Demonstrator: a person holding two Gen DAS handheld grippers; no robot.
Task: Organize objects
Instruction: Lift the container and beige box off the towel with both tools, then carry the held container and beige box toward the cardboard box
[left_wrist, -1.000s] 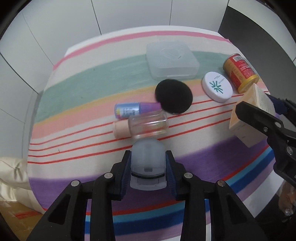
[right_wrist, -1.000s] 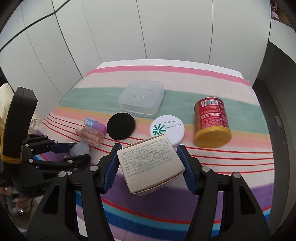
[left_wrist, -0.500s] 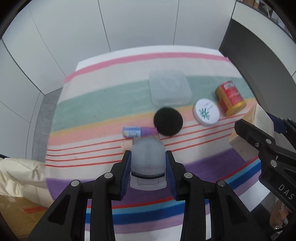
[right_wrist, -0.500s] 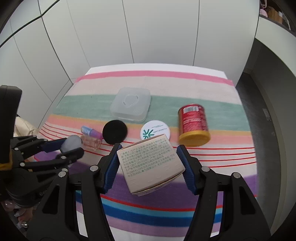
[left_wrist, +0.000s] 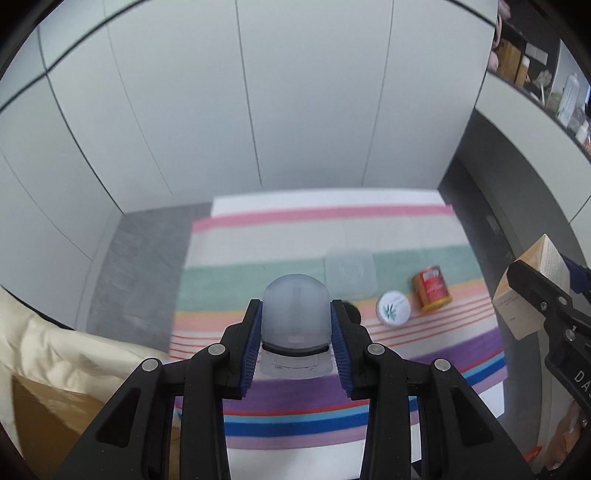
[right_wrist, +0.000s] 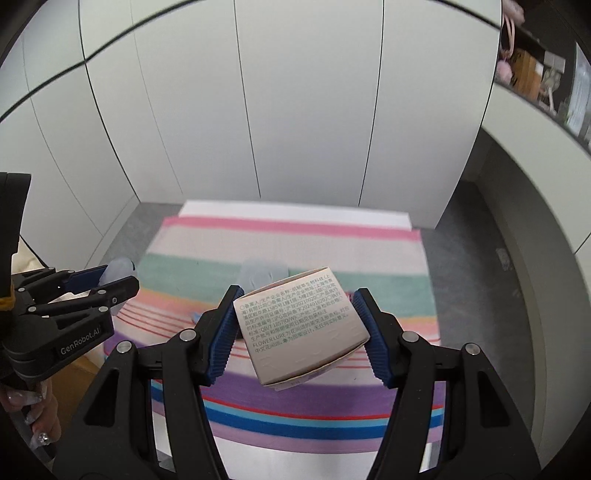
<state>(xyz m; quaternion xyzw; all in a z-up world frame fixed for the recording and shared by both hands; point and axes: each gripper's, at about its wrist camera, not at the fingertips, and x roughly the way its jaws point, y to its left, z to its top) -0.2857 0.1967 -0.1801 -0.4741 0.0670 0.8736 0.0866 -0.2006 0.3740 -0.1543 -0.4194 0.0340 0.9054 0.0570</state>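
Table (left_wrist: 295, 236): lidded box (left_wrist: 351, 272) farthest back.
Right of box: can (left_wrist: 431, 288).
Before both: compact (left_wrist: 393, 308).
Left of compact: probably a puff (left_wrist: 352, 314), half hidden.

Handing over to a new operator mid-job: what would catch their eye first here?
Both grippers are loaded and held high over the striped cloth: the left gripper clamps a frosted dome-capped bottle, and the right gripper clamps a tilted beige printed box. Far below, a red can stands beside a white round compact.

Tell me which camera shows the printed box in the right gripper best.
Right wrist view: the beige box fills the centre between the right gripper pads, printed face readable. The left wrist view catches only one side at its right edge, partly behind a finger.
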